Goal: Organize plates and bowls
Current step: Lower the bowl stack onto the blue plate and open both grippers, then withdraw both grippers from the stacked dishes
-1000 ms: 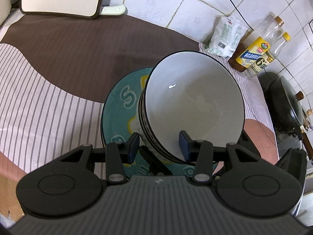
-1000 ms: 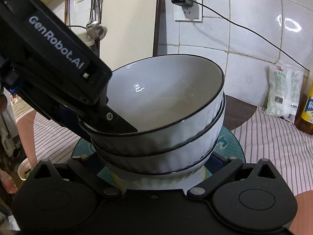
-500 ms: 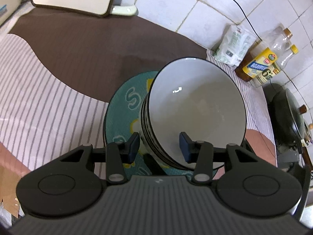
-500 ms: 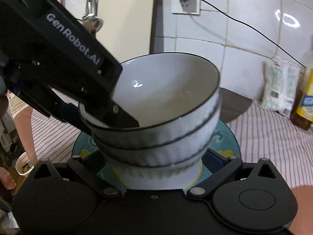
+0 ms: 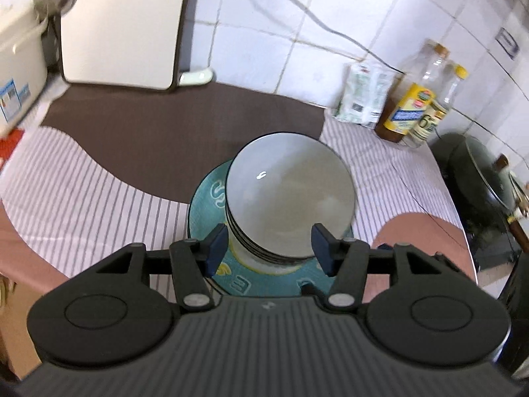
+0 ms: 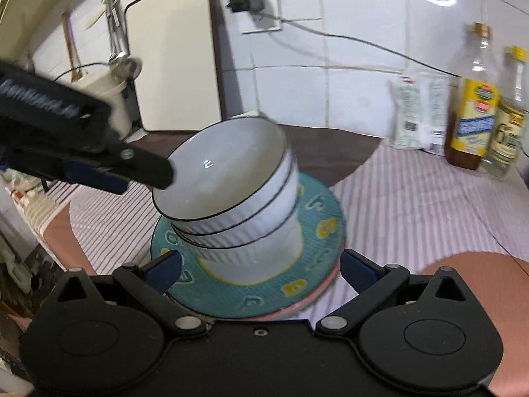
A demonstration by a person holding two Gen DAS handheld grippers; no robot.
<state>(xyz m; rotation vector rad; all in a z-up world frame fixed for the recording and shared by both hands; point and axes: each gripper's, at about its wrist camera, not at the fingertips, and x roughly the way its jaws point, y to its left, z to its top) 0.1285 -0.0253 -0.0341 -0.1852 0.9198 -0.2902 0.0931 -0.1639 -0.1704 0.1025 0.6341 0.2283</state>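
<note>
White wall tiles [image 5: 251, 49] stand behind a counter covered with a brown and striped cloth [image 5: 99, 192]. At the far left of the left wrist view, a white appliance [image 5: 16, 66] sits in the corner, and beside it a pale cutting board [image 5: 122, 23] leans against the wall. In the middle of the cloth lies a teal plate [image 6: 251, 294] with yellow marks, and a pink rim shows under its near edge. On the plate stands a stack of white bowls [image 6: 238, 205] with dark rims, upright and nested.

The left gripper [image 5: 269, 246] hovers above the near edge of the stack. Its fingers have just been opening; they are spread wider than before, and in the right wrist view its tip is apart from the top bowl's rim, so nothing is pinched. The right gripper [image 6: 261, 268] is low in front of the plate, its fingers spread wide to both sides of it, not pressing anything.

To the right, near the wall, stand a white packet [image 5: 367, 96] and two bottles [image 5: 420, 99], and at the far right a dark wok [image 5: 479, 178] with a lid.
</note>
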